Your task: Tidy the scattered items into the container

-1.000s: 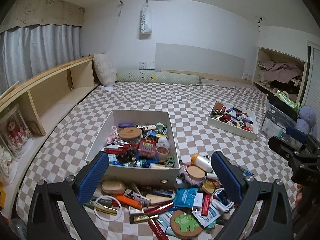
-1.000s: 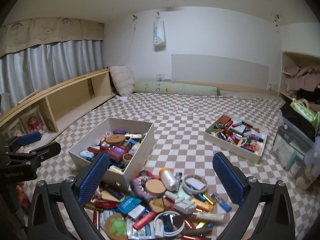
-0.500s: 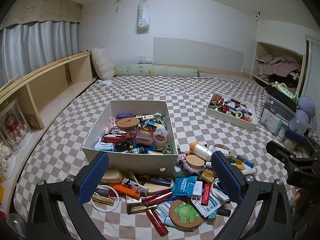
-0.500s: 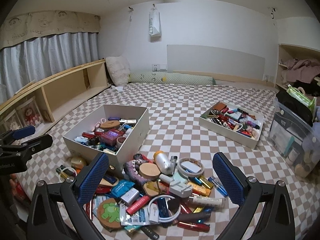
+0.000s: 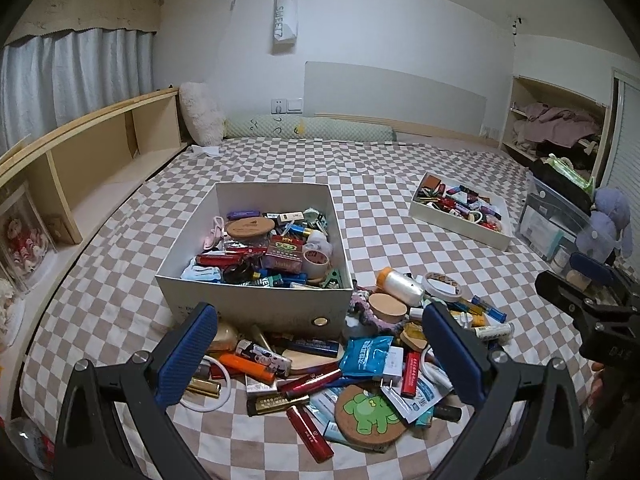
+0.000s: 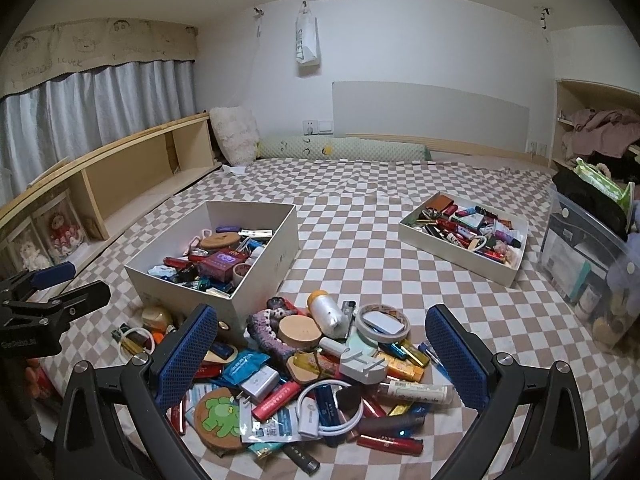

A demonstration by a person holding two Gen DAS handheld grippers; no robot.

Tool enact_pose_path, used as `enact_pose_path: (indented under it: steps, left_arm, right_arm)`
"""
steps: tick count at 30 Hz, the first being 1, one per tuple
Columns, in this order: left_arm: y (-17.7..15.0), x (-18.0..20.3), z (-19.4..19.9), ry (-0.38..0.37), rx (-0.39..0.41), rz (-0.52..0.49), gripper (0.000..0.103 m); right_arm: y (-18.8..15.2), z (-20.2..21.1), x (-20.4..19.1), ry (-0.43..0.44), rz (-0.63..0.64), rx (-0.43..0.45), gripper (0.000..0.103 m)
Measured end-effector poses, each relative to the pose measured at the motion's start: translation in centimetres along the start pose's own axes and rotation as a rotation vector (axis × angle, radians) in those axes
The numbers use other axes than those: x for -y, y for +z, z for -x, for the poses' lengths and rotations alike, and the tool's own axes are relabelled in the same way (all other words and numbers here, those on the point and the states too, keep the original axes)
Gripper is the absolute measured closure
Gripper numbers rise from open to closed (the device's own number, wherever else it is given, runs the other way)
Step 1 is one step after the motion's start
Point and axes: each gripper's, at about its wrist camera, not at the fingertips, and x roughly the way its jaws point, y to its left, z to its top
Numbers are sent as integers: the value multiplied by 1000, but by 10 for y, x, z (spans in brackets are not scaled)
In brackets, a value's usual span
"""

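Note:
A white box [image 5: 256, 304] [image 6: 262, 280], partly filled with small items, stands on the checkered bed. In front of it and to its right lies a heap of scattered items [image 5: 360, 364] [image 6: 320, 364]: a frog coaster [image 5: 370, 414] [image 6: 218, 416], a blue packet [image 5: 366, 354], a white bottle with an orange cap [image 5: 398, 282] [image 6: 326, 312], a tape roll [image 6: 382, 322], lighters. My left gripper [image 5: 320, 354] hangs open above the heap's left side, holding nothing. My right gripper [image 6: 320, 358] hangs open above the heap, also holding nothing. Each gripper shows at the edge of the other's view.
A second, shallow white tray [image 5: 460, 232] [image 6: 460, 252] full of small items sits further right on the bed. A clear plastic bin [image 6: 584, 264] and a plush toy [image 5: 610, 224] stand at the right edge. A wooden shelf [image 5: 92, 176] runs along the left.
Both grippers have pulled back and tilted down, so more of the heap shows. Both stay open and nothing has been picked up.

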Motion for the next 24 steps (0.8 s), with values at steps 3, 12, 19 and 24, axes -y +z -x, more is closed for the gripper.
enact_pose_path:
  steps: [3,12,19,24]
  left_arm:
    - [0,1,-1,-2,-1,-4,0]
    - [-1,3,-4,-6,-10,-2,0]
    - [-3,3,-4,-6,-14,9,0]
    - [-3,3,-5,4,-11,-1,0]
  right_arm:
    - [-1,-1,0,0,1,-4,0]
    - [-2,-3,1,-1,2,-13,0]
    - [-4,-5,1,4,1,-21,0]
    - [-5,-6,1,4,-2,-24,0]
